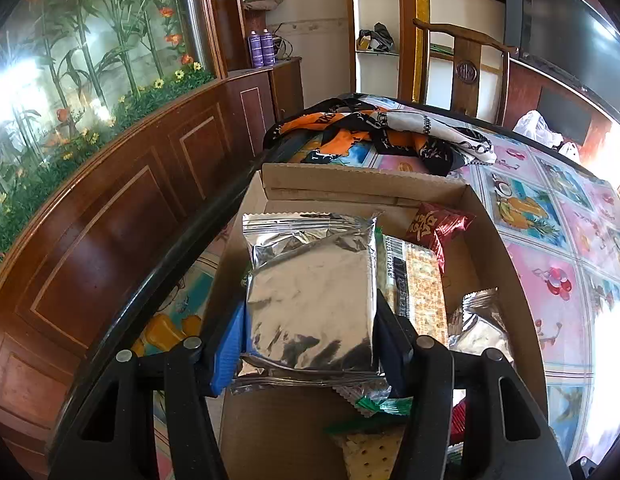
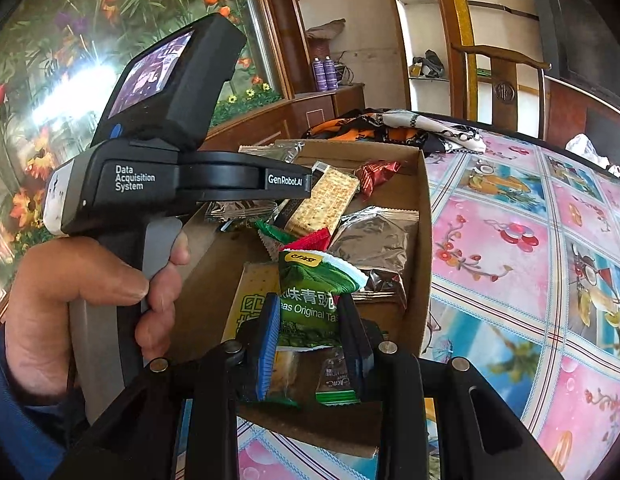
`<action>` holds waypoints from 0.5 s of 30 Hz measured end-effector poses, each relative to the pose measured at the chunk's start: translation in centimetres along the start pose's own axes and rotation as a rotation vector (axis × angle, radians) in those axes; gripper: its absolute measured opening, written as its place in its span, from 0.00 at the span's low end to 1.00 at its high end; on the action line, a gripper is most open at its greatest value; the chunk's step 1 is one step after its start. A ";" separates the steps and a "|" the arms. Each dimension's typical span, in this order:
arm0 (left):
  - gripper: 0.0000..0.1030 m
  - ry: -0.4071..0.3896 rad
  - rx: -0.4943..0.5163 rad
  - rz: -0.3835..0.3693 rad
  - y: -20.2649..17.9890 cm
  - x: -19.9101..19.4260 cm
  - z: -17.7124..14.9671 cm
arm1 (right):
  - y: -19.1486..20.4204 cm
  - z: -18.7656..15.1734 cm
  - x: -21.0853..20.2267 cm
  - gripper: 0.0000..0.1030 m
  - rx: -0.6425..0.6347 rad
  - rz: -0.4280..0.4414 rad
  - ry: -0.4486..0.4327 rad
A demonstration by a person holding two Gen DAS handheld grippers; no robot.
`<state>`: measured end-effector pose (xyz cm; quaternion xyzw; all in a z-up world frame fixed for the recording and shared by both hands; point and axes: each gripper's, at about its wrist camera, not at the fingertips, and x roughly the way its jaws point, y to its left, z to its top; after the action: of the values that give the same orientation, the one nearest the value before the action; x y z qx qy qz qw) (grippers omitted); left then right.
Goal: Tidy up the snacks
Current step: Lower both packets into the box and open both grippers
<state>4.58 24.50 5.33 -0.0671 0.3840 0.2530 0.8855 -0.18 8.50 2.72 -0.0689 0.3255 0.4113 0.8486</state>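
A cardboard box (image 1: 490, 224) (image 2: 424, 240) on the table holds several snack packets. My left gripper (image 1: 310, 336) is shut on a large silver foil packet (image 1: 310, 292), held over the box's left part. My right gripper (image 2: 310, 340) is shut on a small green pea packet (image 2: 310, 300) above the box's near end. In the right wrist view the left gripper's body (image 2: 150, 176) shows at the left with a hand (image 2: 70, 300) around its handle. Inside the box lie a cracker pack (image 1: 422, 280) (image 2: 326, 200), a red wrapped sweet (image 1: 438, 224) (image 2: 376, 174) and other silver packets (image 1: 478, 320) (image 2: 374, 240).
A patterned orange, black and white cloth (image 1: 382, 132) (image 2: 394, 128) lies on the table behind the box. The tablecloth (image 1: 558, 280) (image 2: 510, 260) with fruit pictures stretches to the right. A wooden chair (image 1: 466, 64) stands at the table's far side, and a wooden panelled wall (image 1: 110, 220) runs along the left.
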 end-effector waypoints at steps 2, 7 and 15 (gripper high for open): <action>0.56 -0.003 0.003 0.006 -0.1 0.0 0.0 | 0.0 0.0 0.0 0.31 0.000 0.001 0.000; 0.56 -0.008 0.009 0.017 -0.1 -0.1 0.0 | -0.1 0.0 0.0 0.31 0.006 0.004 0.001; 0.56 -0.018 0.022 0.035 -0.3 -0.2 -0.1 | -2.2 0.1 0.6 0.31 0.098 0.009 0.021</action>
<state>4.56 24.12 5.37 -0.0484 0.3799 0.2648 0.8850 1.78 7.50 2.12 -0.0301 0.3545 0.3980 0.8456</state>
